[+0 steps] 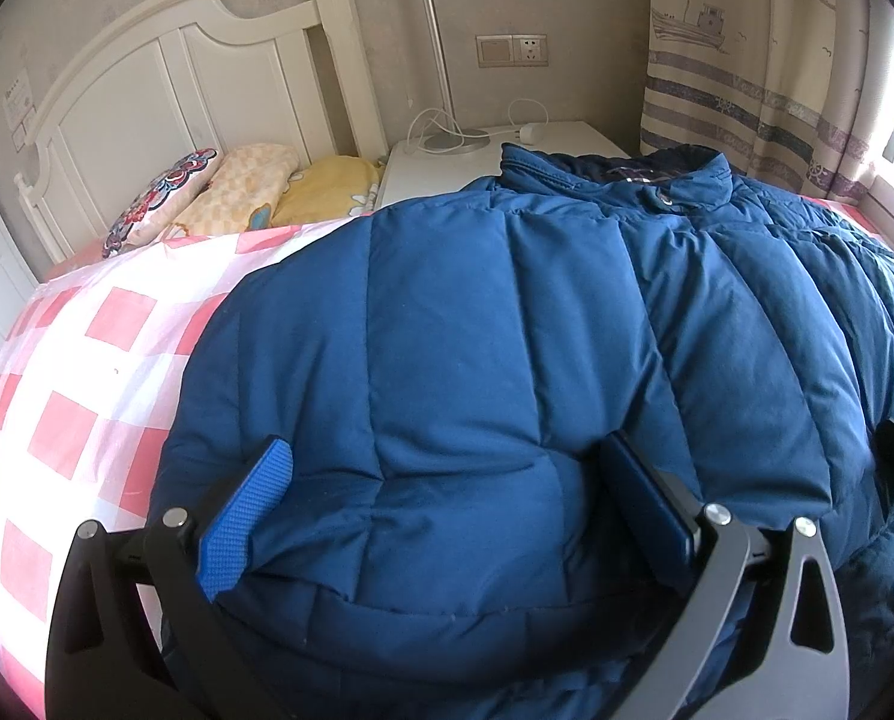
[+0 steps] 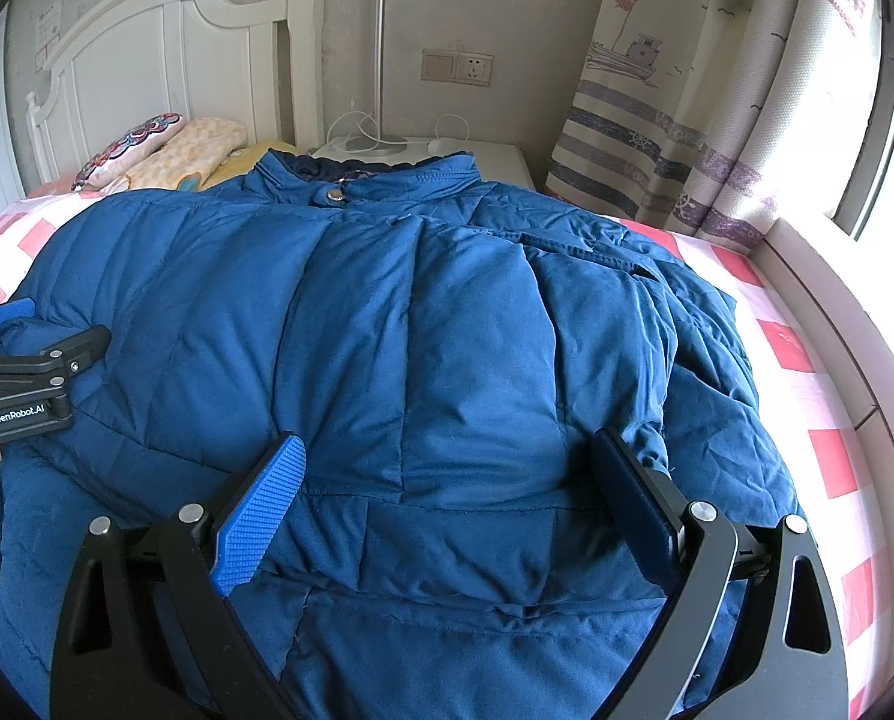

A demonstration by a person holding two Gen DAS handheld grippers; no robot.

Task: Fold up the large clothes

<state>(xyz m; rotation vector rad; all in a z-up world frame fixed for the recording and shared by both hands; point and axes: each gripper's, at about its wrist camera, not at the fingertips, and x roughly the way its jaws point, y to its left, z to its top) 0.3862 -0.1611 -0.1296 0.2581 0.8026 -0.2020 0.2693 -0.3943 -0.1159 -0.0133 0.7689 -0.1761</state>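
Note:
A large blue puffer jacket (image 1: 507, 324) lies spread front-up on the bed, its collar (image 2: 375, 177) pointing toward the nightstand. My left gripper (image 1: 444, 450) is open wide over the jacket's left lower part, and padded fabric bulges between its blue pads (image 1: 249, 516). Over the lower middle of the jacket (image 2: 447, 312), my right gripper (image 2: 447, 441) is likewise open wide, with the fabric lying between its fingers. The right wrist view catches the left gripper (image 2: 27, 348) at its left edge, resting on the jacket. A sleeve is bunched along the jacket's right side (image 2: 711, 360).
The bed has a pink and white checked sheet (image 1: 87, 396). Pillows (image 1: 231, 192) lean on the white headboard (image 1: 165, 72). A white nightstand (image 1: 447, 168) with a lamp and a cable stands beyond the collar. A curtain (image 2: 687, 120) and a window ledge (image 2: 837, 312) run along the right.

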